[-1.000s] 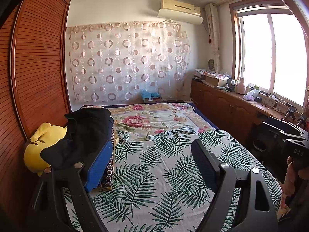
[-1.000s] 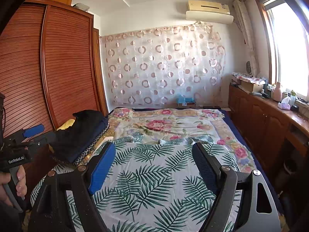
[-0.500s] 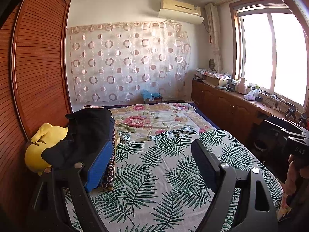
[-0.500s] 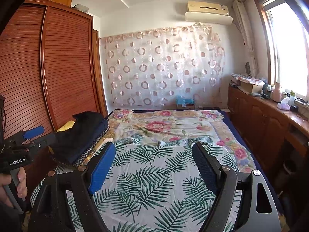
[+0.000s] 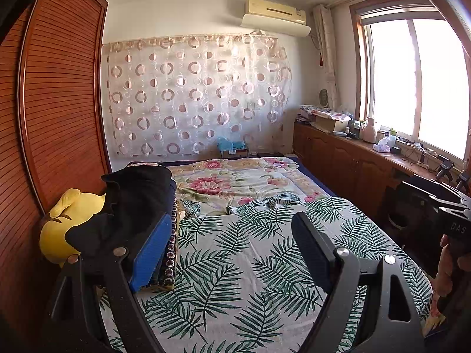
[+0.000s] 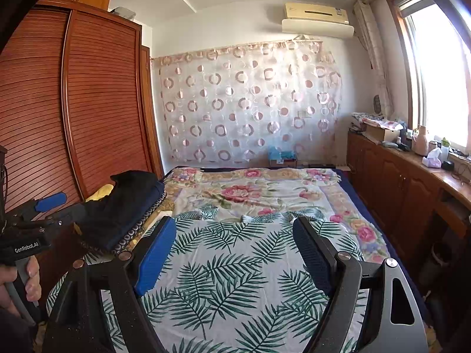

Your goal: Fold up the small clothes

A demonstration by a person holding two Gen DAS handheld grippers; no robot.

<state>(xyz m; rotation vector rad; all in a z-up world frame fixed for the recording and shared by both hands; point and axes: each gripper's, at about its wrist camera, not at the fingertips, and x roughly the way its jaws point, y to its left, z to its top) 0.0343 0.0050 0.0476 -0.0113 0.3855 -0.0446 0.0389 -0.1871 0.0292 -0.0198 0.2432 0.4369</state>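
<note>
A pile of dark folded clothes (image 5: pixel 132 206) lies on the left side of the bed (image 5: pixel 250 250), on a patterned cushion. In the right wrist view the same pile of clothes (image 6: pixel 123 209) sits left of centre. My left gripper (image 5: pixel 232 235) hovers open over the palm-leaf sheet, nothing between its fingers. My right gripper (image 6: pixel 235 235) is open too, above the same sheet and empty. Each gripper shows at the edge of the other's view: the right gripper's body (image 5: pixel 441 214) and the left gripper (image 6: pixel 47 209), held by a hand (image 6: pixel 23 279).
A yellow plush toy (image 5: pixel 64 220) lies behind the clothes against the wooden wardrobe (image 5: pixel 53 103). A floral blanket (image 5: pixel 235 179) covers the bed's far half. Wooden cabinets (image 6: pixel 397 188) with clutter on top run along the right under the window. A patterned curtain (image 6: pixel 250 103) hangs on the far wall.
</note>
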